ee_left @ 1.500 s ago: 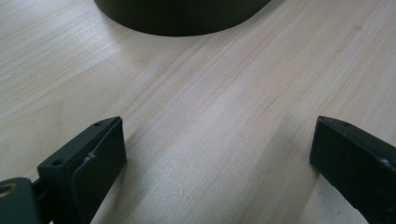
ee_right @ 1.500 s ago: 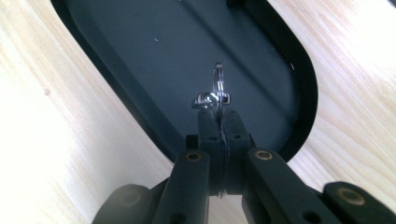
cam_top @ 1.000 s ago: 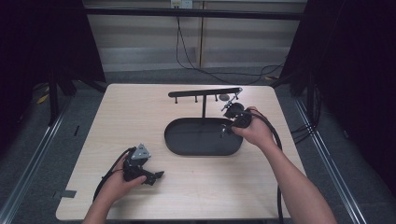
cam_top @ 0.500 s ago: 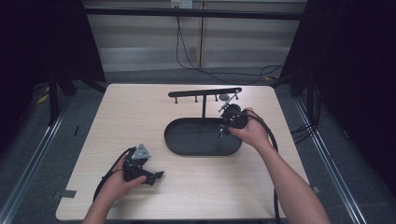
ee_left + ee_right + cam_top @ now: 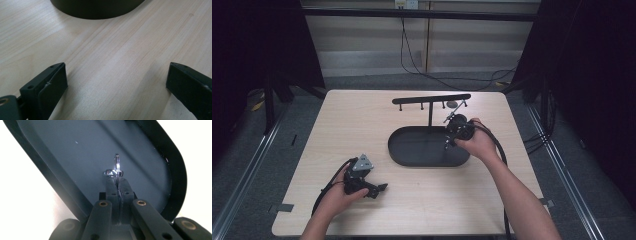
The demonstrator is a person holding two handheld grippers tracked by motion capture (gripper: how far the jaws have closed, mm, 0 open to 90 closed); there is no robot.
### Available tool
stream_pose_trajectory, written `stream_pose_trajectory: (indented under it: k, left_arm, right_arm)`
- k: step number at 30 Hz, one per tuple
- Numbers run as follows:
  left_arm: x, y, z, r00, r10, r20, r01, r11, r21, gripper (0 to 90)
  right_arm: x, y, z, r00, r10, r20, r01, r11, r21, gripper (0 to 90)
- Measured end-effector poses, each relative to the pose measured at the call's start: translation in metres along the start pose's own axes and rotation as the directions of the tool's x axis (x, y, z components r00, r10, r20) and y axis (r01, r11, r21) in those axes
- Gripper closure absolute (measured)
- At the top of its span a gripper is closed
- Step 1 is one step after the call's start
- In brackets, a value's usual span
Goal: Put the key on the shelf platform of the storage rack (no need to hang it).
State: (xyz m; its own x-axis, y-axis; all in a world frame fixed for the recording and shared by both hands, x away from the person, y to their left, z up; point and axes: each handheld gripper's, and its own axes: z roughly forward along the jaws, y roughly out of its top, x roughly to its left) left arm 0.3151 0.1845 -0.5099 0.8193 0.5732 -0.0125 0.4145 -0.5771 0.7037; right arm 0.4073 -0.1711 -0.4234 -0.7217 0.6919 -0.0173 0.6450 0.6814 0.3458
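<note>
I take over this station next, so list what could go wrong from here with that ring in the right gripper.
1. The right gripper pinches the metal ring only by its lower edge, so it could twist or slip out.
2. A dropped ring would likely land in the dark tray below, though it might bounce or roll.
3. The stand's bar and its pegs are close to the right hand; a careless lift could knock the stand.

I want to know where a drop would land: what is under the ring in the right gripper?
The metal ring, pinched in the right gripper, hangs over the dark tray, whose visible floor is bare.
</note>
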Motion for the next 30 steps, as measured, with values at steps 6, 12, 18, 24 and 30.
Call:
stream_pose_trajectory:
  k: [6, 12, 18, 24, 30]
  left_arm:
    - [0.000, 0.000, 0.000, 1.0000, -0.001, 0.003, 0.001, 1.0000, 0.001, 3.1]
    - [0.000, 0.000, 0.000, 1.0000, 0.001, 0.002, -0.001, 1.0000, 0.001, 3.1]
    - [0.000, 0.000, 0.000, 1.0000, -0.001, 0.002, 0.001, 1.0000, 0.000, 3.1]
    - [0.000, 0.000, 0.000, 1.0000, -0.001, 0.004, 0.001, 1.0000, 0.000, 3.1]
    - [0.000, 0.000, 0.000, 1.0000, 0.000, 0.002, 0.000, 1.0000, 0.000, 3.1]
  right_arm:
    - [0.002, -0.001, 0.005, 1.0000, 0.006, -0.002, -0.006, 1.000, -0.002, 89.5]
    - [0.002, -0.002, 0.008, 1.0000, 0.006, -0.005, -0.006, 1.000, -0.001, 89.5]
    - [0.002, -0.002, 0.008, 1.0000, 0.003, 0.000, -0.003, 1.000, -0.006, 89.4]
    - [0.001, -0.002, 0.009, 1.0000, 0.005, -0.001, -0.005, 1.000, -0.005, 89.3]
    - [0.000, -0.004, 0.012, 1.0000, -0.004, 0.006, 0.004, 1.000, 0.004, 89.2]
